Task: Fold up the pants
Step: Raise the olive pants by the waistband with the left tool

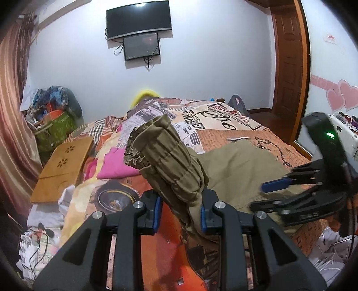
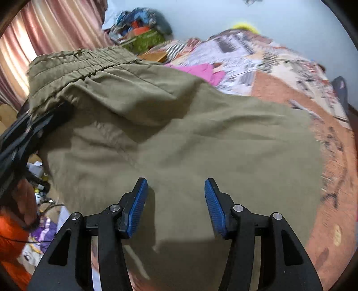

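Observation:
Olive-green pants (image 2: pixel 179 134) lie on a bed with a patterned cover (image 1: pixel 223 125). My left gripper (image 1: pixel 180 215) is shut on the pants' elastic waistband (image 1: pixel 165 156) and holds it lifted above the bed; the bunched band stands up between the blue pads. My right gripper (image 2: pixel 175 206) is open and empty, hovering just over the flat pants fabric. In the left wrist view the right gripper (image 1: pixel 268 194) shows at the right, over the pants (image 1: pixel 235 167). In the right wrist view the lifted waistband (image 2: pixel 73 65) is at upper left, with the left gripper under it.
A pink garment (image 1: pixel 116 165) lies on the bed left of the pants. A wooden lap tray (image 1: pixel 62 165) rests at the bed's left edge. A cluttered green basket (image 1: pixel 56 127) stands by the curtain. Two screens (image 1: pixel 138 20) hang on the far wall. A wooden door (image 1: pixel 288 56) is at right.

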`<move>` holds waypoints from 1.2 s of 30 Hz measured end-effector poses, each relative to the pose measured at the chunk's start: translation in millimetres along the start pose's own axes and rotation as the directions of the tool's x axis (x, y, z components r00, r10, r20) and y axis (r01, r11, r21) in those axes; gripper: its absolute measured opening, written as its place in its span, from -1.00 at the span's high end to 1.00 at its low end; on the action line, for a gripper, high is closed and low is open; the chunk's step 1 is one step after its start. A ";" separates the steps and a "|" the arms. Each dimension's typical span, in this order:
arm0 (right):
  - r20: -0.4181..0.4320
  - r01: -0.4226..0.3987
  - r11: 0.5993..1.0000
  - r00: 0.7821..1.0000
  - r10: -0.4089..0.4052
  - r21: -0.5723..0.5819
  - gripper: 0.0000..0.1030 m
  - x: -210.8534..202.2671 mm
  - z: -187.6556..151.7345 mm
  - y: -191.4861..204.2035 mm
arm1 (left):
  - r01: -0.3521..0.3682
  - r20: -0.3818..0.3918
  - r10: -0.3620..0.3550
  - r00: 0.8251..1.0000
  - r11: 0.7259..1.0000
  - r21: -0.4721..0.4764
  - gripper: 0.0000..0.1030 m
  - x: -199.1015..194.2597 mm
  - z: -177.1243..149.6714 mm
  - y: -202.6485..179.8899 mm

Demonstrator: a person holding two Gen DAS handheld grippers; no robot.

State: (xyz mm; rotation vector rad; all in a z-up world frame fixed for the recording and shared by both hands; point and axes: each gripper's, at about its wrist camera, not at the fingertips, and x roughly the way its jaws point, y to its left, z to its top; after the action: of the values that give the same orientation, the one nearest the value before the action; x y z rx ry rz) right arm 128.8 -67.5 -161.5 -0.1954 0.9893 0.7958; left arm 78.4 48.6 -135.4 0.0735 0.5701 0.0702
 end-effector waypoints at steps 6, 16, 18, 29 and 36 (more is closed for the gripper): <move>-0.032 0.059 0.997 0.998 -0.058 0.039 0.03 3.2 -31.6 -18.3 | 0.019 0.030 -0.020 0.999 0.999 0.030 0.49 -5.2 12.6 -17.9; 0.022 0.050 0.998 0.998 -0.051 0.049 -0.04 0.9 -47.0 -13.7 | 0.111 0.046 -0.116 0.992 0.990 0.087 0.55 -7.1 35.0 -63.0; 0.025 0.030 0.998 0.999 -0.031 0.057 -0.04 -6.1 -48.7 -15.7 | 0.124 0.043 -0.128 0.991 0.988 0.096 0.55 -6.1 38.9 -71.4; 0.051 0.119 0.977 0.990 -0.130 0.177 -0.02 -45.5 -81.7 -61.5 | 0.188 0.028 -0.195 0.981 0.971 0.147 0.55 2.5 48.5 -98.0; 0.053 0.084 0.968 0.994 -0.099 0.235 -0.04 -32.2 -94.6 -68.0 | 0.255 0.000 -0.259 0.966 0.950 0.178 0.55 11.3 54.9 -129.8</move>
State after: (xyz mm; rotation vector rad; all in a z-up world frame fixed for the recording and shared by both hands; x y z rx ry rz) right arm 101.8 -178.3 -201.7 -0.0125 0.9964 0.5922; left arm 123.5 -82.3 -107.0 0.1721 0.5575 -0.2355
